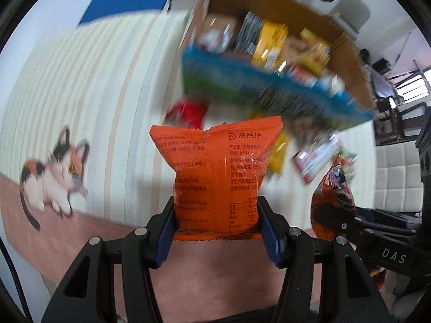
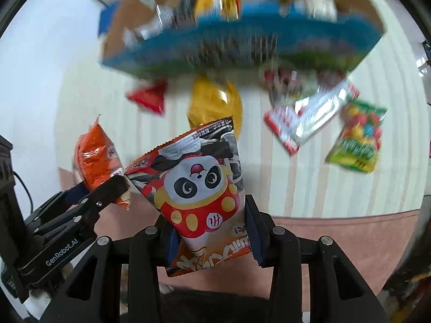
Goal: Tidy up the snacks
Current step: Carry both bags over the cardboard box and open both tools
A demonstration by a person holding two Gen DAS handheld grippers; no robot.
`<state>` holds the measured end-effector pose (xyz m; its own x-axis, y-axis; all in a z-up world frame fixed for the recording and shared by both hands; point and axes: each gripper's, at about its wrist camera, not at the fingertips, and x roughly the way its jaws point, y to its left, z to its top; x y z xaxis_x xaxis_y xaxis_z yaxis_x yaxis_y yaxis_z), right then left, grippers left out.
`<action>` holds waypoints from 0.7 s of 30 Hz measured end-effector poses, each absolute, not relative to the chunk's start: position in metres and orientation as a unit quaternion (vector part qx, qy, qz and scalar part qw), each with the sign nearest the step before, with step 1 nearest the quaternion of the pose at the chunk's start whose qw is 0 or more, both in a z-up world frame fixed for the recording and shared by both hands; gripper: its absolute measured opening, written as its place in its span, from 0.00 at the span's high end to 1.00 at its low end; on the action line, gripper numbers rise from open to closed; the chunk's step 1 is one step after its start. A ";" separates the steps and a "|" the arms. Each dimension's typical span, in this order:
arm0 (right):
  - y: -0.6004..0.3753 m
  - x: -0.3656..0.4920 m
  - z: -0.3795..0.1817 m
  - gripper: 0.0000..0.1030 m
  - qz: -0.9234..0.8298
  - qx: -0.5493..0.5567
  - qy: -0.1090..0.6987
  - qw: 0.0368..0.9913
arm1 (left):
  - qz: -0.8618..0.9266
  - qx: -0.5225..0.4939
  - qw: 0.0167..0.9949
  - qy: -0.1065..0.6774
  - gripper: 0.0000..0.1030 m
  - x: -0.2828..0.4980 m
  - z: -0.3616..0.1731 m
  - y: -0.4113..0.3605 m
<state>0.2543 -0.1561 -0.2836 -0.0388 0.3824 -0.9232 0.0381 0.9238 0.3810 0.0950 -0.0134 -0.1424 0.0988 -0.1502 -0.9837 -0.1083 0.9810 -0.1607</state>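
Clamped between the left tool's pads, an orange snack packet is standing upright above the mat; the right tool is likewise pinching a panda-print snack bag. Ahead of both, the open cardboard box of snacks is waiting, with loose packets lying between.

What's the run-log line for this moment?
left gripper: shut on orange packet | right gripper: shut on panda packet | box: part-filled

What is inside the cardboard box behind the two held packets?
The cardboard box holds many snack packs, among them yellow packets and a dark one. Blur hides their labels, and the blue front wall covers whatever lies lower.
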 end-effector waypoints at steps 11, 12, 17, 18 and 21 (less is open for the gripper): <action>-0.199 0.398 -0.214 0.56 0.097 0.186 0.630 0.747 | -0.042 -0.055 0.789 0.611 0.48 0.244 -0.095 -0.024; -0.203 0.411 -0.217 0.56 0.091 0.184 0.628 0.751 | -0.039 -0.049 0.789 0.612 0.48 0.260 -0.097 -0.023; -0.208 0.468 -0.243 0.56 0.066 0.194 0.634 0.746 | -0.033 -0.035 0.776 0.629 0.48 0.325 -0.120 -0.019; -0.208 0.478 -0.248 0.56 0.062 0.196 0.636 0.744 | -0.031 -0.035 0.771 0.636 0.48 0.338 -0.128 -0.018; -0.207 0.500 -0.259 0.56 0.049 0.200 0.641 0.740 | -0.029 -0.024 0.756 0.654 0.48 0.368 -0.147 -0.018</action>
<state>0.4996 -0.2073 -0.2586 0.1742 0.3294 -0.9280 0.1833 0.9151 0.3593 0.3682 -0.0184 -0.1465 0.1438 -0.0748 -0.9868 0.0122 0.9972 -0.0738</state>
